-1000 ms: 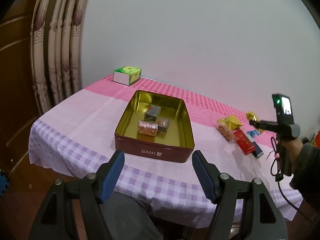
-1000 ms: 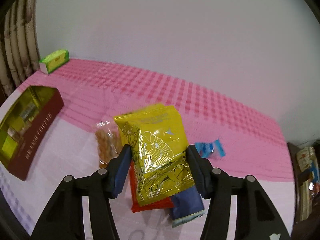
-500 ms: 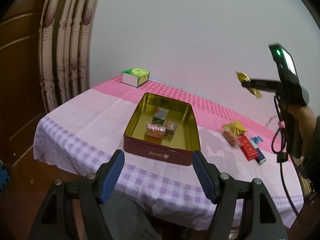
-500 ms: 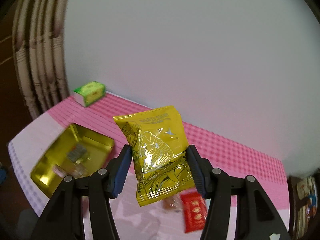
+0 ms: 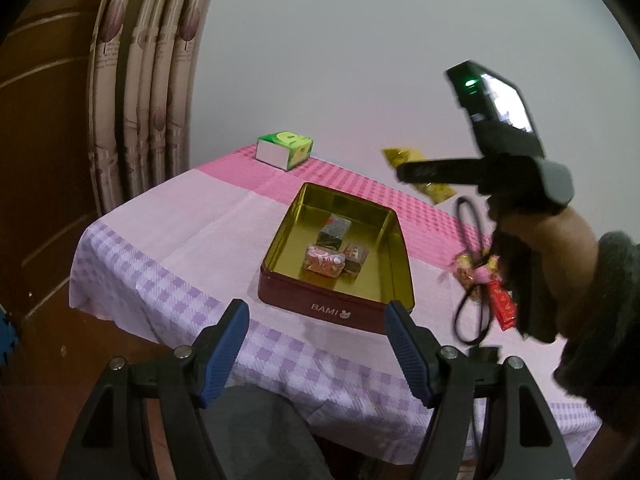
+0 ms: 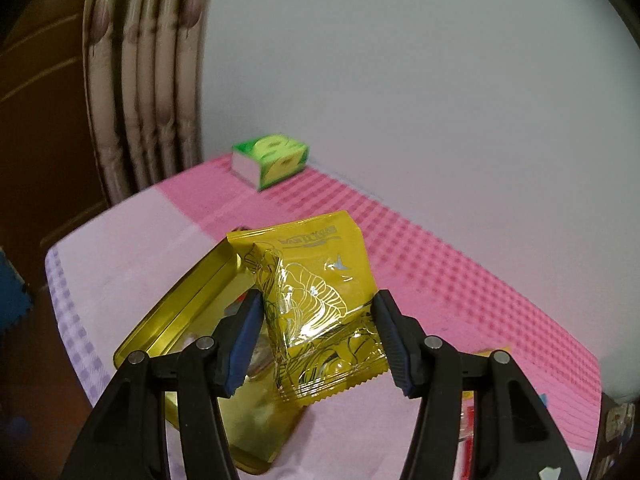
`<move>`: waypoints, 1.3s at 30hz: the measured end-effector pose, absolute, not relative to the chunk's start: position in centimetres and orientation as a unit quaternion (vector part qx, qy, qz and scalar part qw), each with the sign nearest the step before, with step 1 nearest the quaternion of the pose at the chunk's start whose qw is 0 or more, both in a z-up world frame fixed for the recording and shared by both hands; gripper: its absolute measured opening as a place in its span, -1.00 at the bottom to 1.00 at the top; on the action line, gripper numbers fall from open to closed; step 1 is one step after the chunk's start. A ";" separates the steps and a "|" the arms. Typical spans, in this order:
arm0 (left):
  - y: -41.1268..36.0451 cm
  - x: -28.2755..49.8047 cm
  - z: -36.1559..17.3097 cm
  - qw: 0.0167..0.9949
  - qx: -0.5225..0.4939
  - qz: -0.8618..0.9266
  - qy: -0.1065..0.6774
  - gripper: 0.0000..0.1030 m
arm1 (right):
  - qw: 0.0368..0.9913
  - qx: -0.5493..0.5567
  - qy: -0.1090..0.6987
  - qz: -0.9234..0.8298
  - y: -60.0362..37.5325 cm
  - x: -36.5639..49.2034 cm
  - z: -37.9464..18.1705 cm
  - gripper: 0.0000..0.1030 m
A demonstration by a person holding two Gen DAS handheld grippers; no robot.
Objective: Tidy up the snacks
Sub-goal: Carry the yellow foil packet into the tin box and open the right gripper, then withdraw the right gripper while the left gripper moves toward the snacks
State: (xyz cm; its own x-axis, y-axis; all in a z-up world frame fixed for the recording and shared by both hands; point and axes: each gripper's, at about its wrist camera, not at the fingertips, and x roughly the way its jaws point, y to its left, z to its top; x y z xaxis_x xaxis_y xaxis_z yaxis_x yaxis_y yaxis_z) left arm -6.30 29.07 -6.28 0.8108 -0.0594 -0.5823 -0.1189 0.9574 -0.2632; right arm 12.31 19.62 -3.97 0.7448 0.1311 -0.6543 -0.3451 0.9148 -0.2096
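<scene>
My right gripper is shut on a yellow foil snack packet and holds it in the air above the open gold-lined tin. In the left wrist view the right gripper with the yellow packet hangs above the tin's far right corner. The red tin, marked BAMI, holds three small snacks. My left gripper is open and empty, in front of the table's near edge. More snacks, among them a red packet, lie on the cloth right of the tin.
A green and white box stands at the table's far left corner, also in the right wrist view. A curtain and wooden panelling are at the left. A pink and lilac checked cloth covers the table.
My right gripper has lifted the yellow packet off the snack pile and carried it left, over the tin. My left gripper has stayed open in front of the table.
</scene>
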 end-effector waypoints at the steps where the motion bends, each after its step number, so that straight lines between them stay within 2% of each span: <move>1: 29.1 -6.3 -6.3 0.940 -0.146 0.017 0.308 0.39 | 0.918 -0.161 0.338 0.129 20.0 12.6 -4.6 0.02; 15: 30.5 -5.7 -7.0 0.931 -0.171 0.017 0.322 0.39 | 0.893 -0.174 0.407 0.076 21.3 18.4 -11.5 0.02; 32: 31.2 -5.3 -7.3 0.927 -0.184 0.020 0.327 0.39 | 0.878 -0.190 0.431 0.082 23.2 21.1 -14.5 0.07; 35: 31.2 -5.4 -7.2 0.928 -0.182 0.021 0.324 0.39 | 0.881 -0.167 0.429 0.108 22.8 20.7 -13.9 0.24; 37: 31.1 -5.5 -7.2 0.929 -0.180 0.023 0.322 0.39 | 0.891 -0.158 0.406 0.129 22.2 19.4 -12.8 0.58; 39: 30.9 -5.6 -7.1 0.930 -0.177 0.023 0.321 0.39 | 0.900 -0.160 0.382 0.135 21.4 17.9 -11.8 0.65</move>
State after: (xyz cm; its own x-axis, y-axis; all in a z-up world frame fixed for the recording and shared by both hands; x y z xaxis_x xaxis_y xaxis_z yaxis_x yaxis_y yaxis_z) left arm -5.65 30.92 -7.09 0.7933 -0.0711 -0.6047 -0.1554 0.9366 -0.3140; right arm 17.93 21.40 -11.77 0.6718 0.1204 -0.7308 -0.3648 0.9125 -0.1850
